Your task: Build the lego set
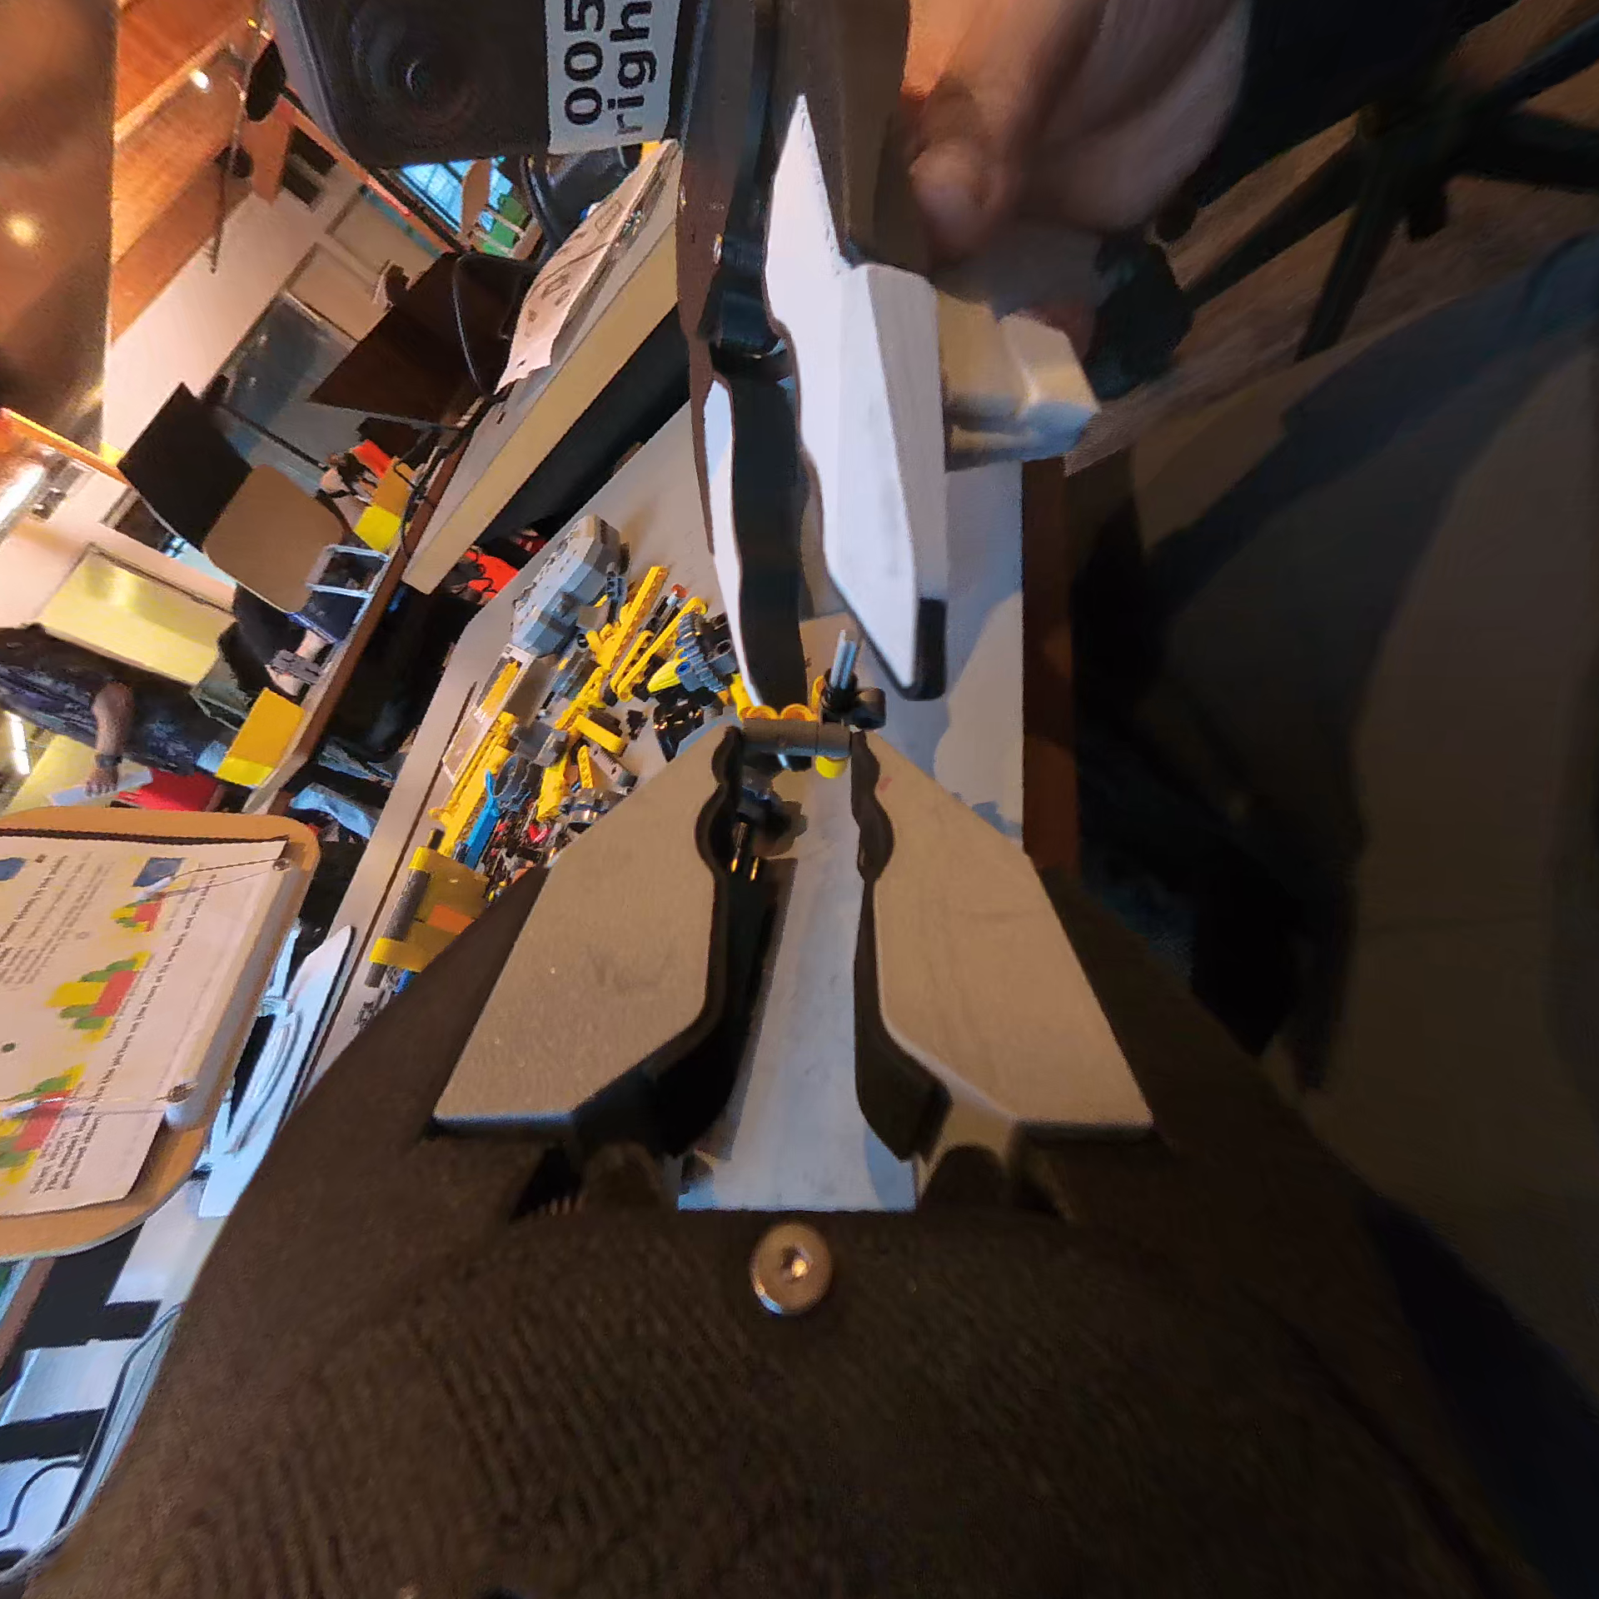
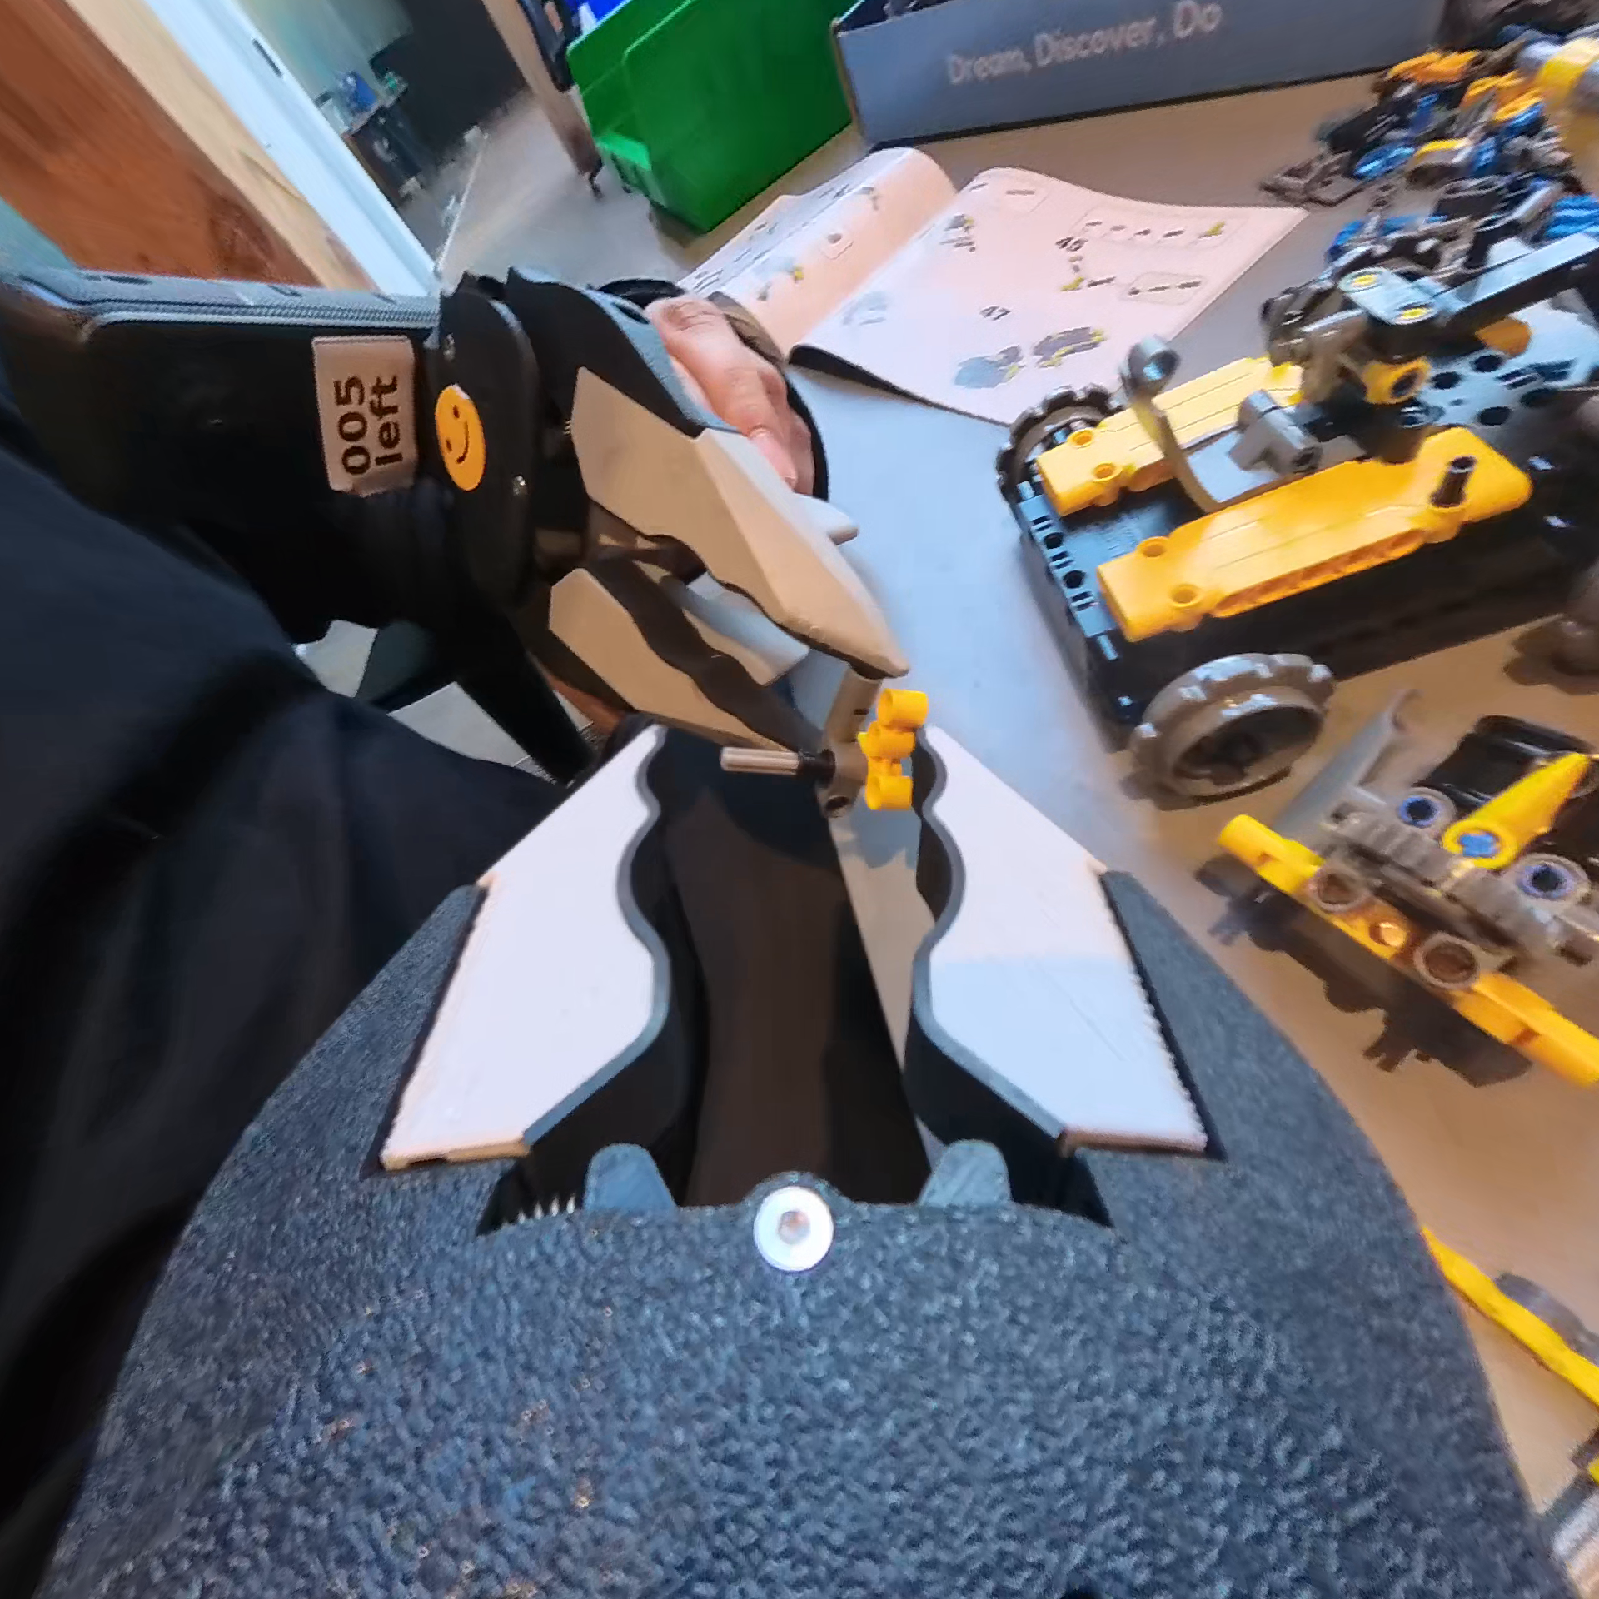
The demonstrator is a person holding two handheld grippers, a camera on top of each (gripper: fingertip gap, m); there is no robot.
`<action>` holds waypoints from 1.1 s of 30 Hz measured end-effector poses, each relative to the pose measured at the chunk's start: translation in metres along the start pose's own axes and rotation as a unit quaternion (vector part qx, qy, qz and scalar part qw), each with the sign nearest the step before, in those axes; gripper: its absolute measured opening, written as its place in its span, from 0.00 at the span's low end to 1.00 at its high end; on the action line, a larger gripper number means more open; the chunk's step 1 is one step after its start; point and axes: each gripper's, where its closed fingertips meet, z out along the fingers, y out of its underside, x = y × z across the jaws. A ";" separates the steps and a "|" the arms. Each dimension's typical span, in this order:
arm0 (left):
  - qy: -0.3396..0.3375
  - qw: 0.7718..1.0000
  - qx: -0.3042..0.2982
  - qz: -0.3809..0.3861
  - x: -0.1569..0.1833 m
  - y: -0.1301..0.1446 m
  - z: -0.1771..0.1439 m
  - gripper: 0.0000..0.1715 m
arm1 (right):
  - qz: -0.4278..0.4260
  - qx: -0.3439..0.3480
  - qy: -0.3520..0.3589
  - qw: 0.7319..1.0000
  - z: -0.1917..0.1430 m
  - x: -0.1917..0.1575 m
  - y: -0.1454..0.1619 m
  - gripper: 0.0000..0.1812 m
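Right wrist view: both grippers meet over the table point(image 2: 943, 554) edge on one small part.
Left gripper point(image 2: 852, 705) pinches the grey connector piece point(image 2: 844, 735); right gripper point(image 2: 787, 753) half open, yellow connector point(image 2: 891, 748) just inside its right fingertip, contact unclear. Yellow-black vehicle point(image 2: 1281, 554) nearby.

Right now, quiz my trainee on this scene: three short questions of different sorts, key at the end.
1. True or false: the left tongs are empty.
2. What colour is the connector fixed to the grey beam? A red, B yellow, C green.
3. What lies open on the table behind the wheeled model?

Key
1. False: they are shut on the grey beam.
2. B: the yellow connector.
3. An instruction booklet.
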 end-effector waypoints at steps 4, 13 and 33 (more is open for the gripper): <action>-0.001 1.000 0.005 -0.009 -0.001 0.000 0.001 0.14 | 0.009 0.017 0.005 1.000 -0.001 0.006 -0.002 0.24; -0.007 1.000 -0.005 -0.019 -0.009 0.012 0.003 0.14 | -0.003 0.015 0.036 0.999 0.007 0.018 -0.008 0.24; -0.008 0.998 0.019 -0.067 -0.018 0.007 0.000 0.14 | -0.078 0.071 0.083 0.991 0.001 0.017 -0.013 0.25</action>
